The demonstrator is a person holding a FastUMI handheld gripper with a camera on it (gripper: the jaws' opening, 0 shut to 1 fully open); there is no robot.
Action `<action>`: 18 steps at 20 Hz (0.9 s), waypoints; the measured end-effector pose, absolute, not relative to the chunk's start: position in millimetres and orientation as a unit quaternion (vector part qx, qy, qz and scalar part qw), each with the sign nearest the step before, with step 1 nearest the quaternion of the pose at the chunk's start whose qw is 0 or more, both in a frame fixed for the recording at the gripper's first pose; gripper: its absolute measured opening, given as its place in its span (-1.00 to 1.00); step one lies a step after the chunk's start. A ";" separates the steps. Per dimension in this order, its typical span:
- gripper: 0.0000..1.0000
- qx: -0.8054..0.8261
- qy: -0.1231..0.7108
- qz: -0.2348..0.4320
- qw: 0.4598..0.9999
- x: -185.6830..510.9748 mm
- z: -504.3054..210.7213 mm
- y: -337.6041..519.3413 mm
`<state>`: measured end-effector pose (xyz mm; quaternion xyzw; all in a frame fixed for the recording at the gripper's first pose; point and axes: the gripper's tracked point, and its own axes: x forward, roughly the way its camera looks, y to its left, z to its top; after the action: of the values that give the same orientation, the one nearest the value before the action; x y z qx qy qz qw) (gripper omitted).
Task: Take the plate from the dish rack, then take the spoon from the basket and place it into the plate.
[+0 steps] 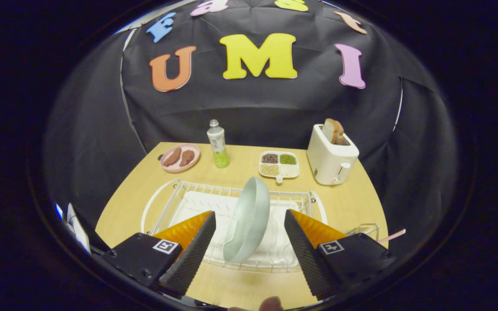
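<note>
A pale green plate (pixel 249 220) stands on edge in the white wire dish rack (pixel 175 196) on the wooden table. My gripper (pixel 249 248) is open, with its two fingers on either side of the plate and a gap between each finger and the plate. A small wire basket (pixel 365 230) sits just beyond the right finger, with a pink-handled utensil (pixel 394 236) sticking out of it to the right; I cannot tell whether it is the spoon.
At the back of the table stand a pink plate with brown food (pixel 180 157), a bottle with green liquid (pixel 218 144), a divided tray of grains (pixel 279 164) and a white toaster holding bread (pixel 332 155). A fingertip (pixel 271 304) shows below the fingers.
</note>
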<state>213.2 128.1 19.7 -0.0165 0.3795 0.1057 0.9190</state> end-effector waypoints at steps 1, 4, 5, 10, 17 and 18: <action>1.00 -0.009 0.398 0.102 0.912 218.5 10.6 129.0; 1.00 0.020 0.433 0.101 0.895 228.7 -9.1 132.9; 0.98 0.026 0.442 0.101 0.891 232.3 -15.3 135.4; 0.88 0.023 0.469 0.074 0.880 251.3 -36.1 133.9; 0.33 0.042 0.496 0.045 0.866 260.3 -53.3 133.2; 0.22 0.046 0.497 0.044 0.865 260.4 -53.2 136.6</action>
<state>260.4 136.6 -53.2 0.0463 0.4972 0.0438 0.8653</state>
